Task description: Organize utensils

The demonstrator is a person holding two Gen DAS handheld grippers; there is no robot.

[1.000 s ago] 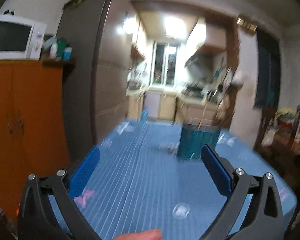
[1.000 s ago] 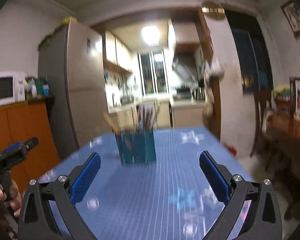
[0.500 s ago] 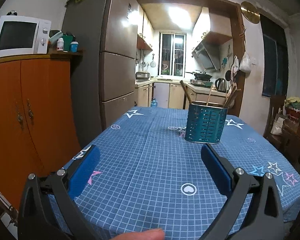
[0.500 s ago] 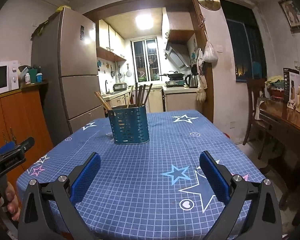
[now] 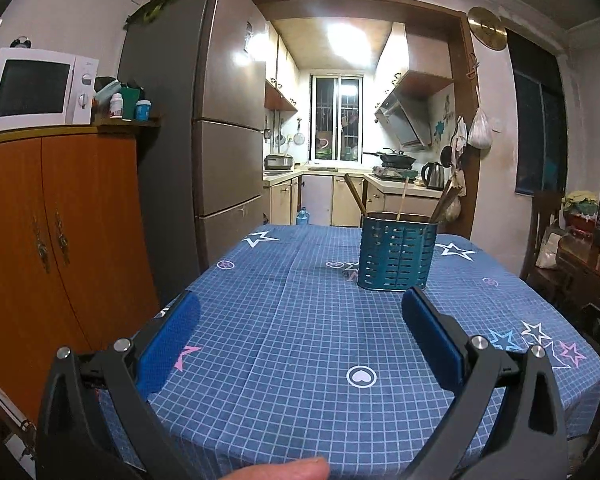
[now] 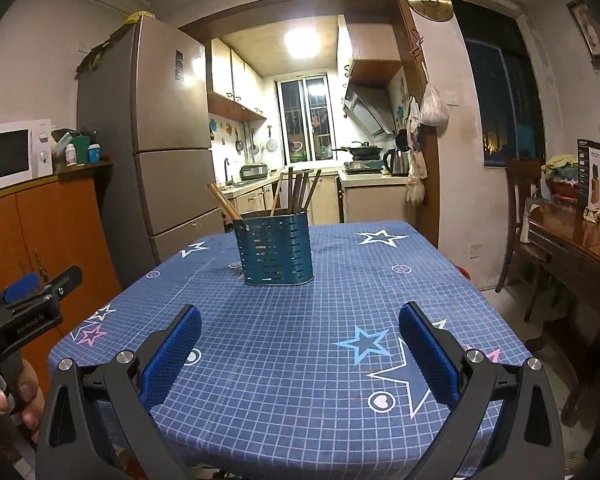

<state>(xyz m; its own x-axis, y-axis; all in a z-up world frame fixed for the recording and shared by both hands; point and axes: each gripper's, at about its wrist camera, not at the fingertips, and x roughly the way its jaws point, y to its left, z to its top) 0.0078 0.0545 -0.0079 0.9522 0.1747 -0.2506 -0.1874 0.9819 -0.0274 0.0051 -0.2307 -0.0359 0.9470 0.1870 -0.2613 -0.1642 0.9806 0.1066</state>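
A teal perforated utensil holder stands upright on the blue star-patterned tablecloth, toward the table's far half. Several wooden chopsticks stick up out of it. My left gripper hovers over the near edge of the table, open, with nothing between its blue pads. My right gripper is also open and empty, well short of the holder. In the right wrist view the left gripper appears at the far left, held by a hand.
An orange cabinet with a white microwave stands left of the table, beside a tall fridge. A wooden chair and a dark side table stand on the right. The kitchen lies beyond the table.
One second ago both views were blurred by motion; now they are sharp and steady. Both grippers stay open. The framing has barely shifted in the last half second.
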